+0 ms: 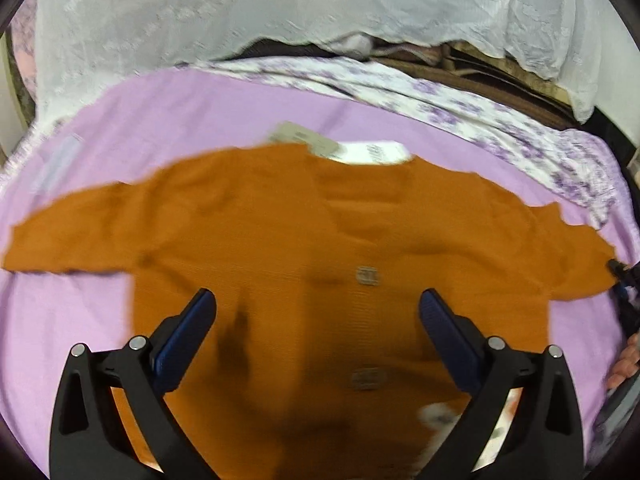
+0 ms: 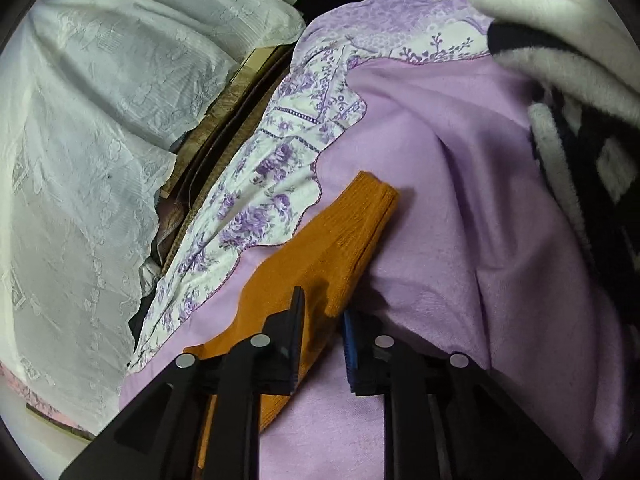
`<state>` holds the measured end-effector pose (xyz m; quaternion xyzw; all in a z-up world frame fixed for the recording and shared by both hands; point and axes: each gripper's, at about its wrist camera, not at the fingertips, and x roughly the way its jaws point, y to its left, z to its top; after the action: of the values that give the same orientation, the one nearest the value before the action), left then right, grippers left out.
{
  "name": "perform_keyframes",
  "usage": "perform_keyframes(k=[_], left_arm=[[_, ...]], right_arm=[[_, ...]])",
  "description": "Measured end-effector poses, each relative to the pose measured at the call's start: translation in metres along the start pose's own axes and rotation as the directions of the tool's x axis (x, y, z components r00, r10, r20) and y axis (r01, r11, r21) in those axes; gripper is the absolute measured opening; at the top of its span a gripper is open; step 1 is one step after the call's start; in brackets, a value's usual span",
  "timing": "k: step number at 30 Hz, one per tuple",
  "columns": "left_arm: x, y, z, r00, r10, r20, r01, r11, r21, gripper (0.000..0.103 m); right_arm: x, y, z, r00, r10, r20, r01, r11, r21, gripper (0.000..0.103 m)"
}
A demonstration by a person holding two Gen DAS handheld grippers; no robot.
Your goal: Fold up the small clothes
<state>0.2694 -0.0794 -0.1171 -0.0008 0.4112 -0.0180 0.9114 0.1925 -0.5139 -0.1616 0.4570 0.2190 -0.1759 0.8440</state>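
An orange knitted cardigan (image 1: 304,240) lies spread flat, front up, on a lilac sheet (image 1: 168,120) that covers a bed. In the left wrist view its neckline, with a paper tag (image 1: 296,140) and a white label, points away from the camera toward a white lace cloth (image 1: 200,12) hanging at the far side, and its hem points toward the camera, so the body runs lengthwise near to far while the two sleeves stretch out sideways, left and right, across the sheet. Two pale buttons (image 1: 367,276) sit one behind the other down the middle of the front. The left gripper (image 1: 318,304) hovers over the lower part of the cardigan with its jaws spread wide and nothing between them; whether it touches the knit cannot be told through the blur. The right gripper (image 2: 322,314) is at the sleeve (image 2: 340,232) on the right side; its jaws are nearly closed and pinch the orange knit near the cuff, which points away from the camera and to the right. A purple flowered sheet (image 2: 264,184) lies just beyond that sleeve, and a fluffy white and black garment (image 2: 560,60) sits at the upper right.
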Motion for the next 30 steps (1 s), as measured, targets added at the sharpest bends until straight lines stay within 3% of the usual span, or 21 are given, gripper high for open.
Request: perform_keyframes(k=[3, 7, 9, 11, 13, 21, 30], left_arm=[[-0.005, 0.035, -0.002, 0.991, 0.124, 0.045, -0.125, 0.992, 0.024, 0.099], [0.001, 0.082, -0.012, 0.976, 0.211, 0.061, -0.211, 0.977, -0.003, 0.099], [0.010, 0.107, -0.017, 0.980, 0.196, 0.026, -0.193, 0.978, -0.084, 0.099], [0.026, 0.132, -0.016, 0.994, 0.087, -0.061, -0.098, 0.973, -0.211, 0.099], [0.030, 0.141, -0.014, 0.996, 0.050, -0.067, -0.066, 0.966, -0.249, 0.099], [0.034, 0.132, -0.013, 0.995, 0.078, -0.069, -0.091, 0.973, -0.214, 0.099], [0.017, 0.171, -0.012, 0.988, 0.137, -0.069, -0.152, 0.941, -0.302, 0.099]], right_arm=[[0.000, 0.005, -0.003, 1.000, 0.005, 0.004, -0.005, 0.999, -0.032, 0.006], [-0.012, 0.017, -0.005, 0.999, 0.019, 0.045, -0.015, 0.996, -0.092, 0.006], [-0.022, 0.026, -0.008, 0.997, 0.025, 0.069, -0.016, 0.991, -0.132, 0.006], [-0.030, 0.036, -0.011, 0.996, 0.041, 0.080, -0.028, 0.987, -0.158, 0.006], [-0.040, 0.051, -0.014, 0.993, 0.058, 0.099, -0.037, 0.980, -0.197, 0.006], [-0.056, 0.089, -0.024, 0.989, 0.104, 0.102, -0.074, 0.962, -0.262, 0.006], [-0.058, 0.136, -0.044, 0.986, 0.154, 0.063, -0.126, 0.939, -0.320, 0.006]])
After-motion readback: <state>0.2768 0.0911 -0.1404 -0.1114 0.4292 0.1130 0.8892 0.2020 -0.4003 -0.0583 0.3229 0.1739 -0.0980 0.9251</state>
